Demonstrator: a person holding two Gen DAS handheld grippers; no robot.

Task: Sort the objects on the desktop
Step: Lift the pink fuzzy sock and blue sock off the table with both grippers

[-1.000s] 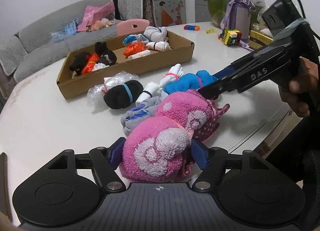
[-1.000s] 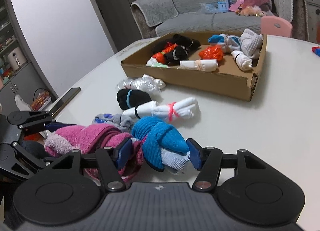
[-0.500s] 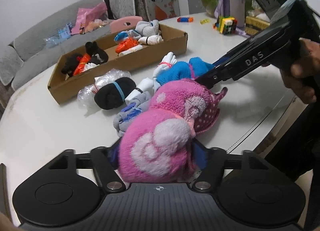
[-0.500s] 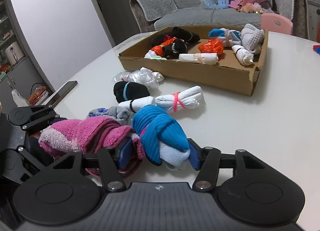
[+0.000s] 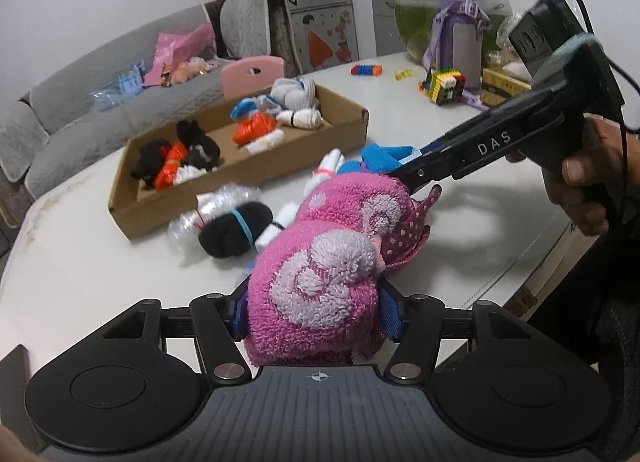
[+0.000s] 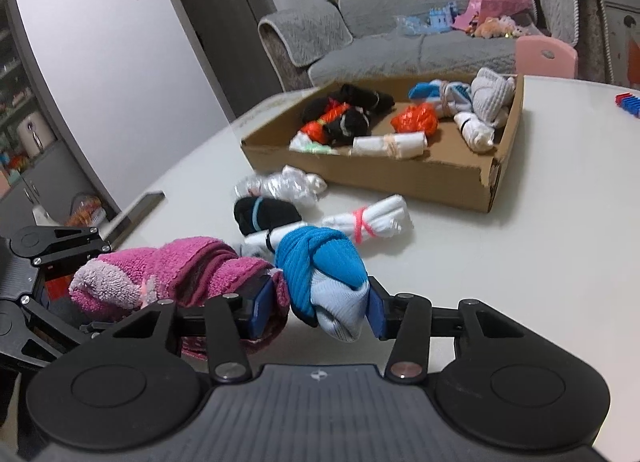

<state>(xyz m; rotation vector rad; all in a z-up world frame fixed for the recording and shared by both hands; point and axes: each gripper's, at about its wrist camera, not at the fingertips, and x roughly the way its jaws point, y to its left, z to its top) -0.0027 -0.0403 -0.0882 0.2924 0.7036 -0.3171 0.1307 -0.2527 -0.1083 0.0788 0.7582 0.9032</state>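
- Left wrist view: left tongs (image 5: 314, 314) are closing on the pink fluffy sock bundle (image 5: 320, 262), pads pressing its sides.
- Right tongs (image 6: 320, 312) are closing on the blue sock bundle (image 6: 324, 270), gripped crosswise.
- Cardboard box (image 6: 420, 177) lies ahead of both tongs across the tabletop (image 6: 540, 242), its long axis crosswise; right tongs look nearer.

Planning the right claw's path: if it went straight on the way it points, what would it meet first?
Probably the white sock roll with the pink band, lying on the table just beyond the blue sock bundle on which the right claw is closing. The cardboard box lies farther on. Depth is uncertain.
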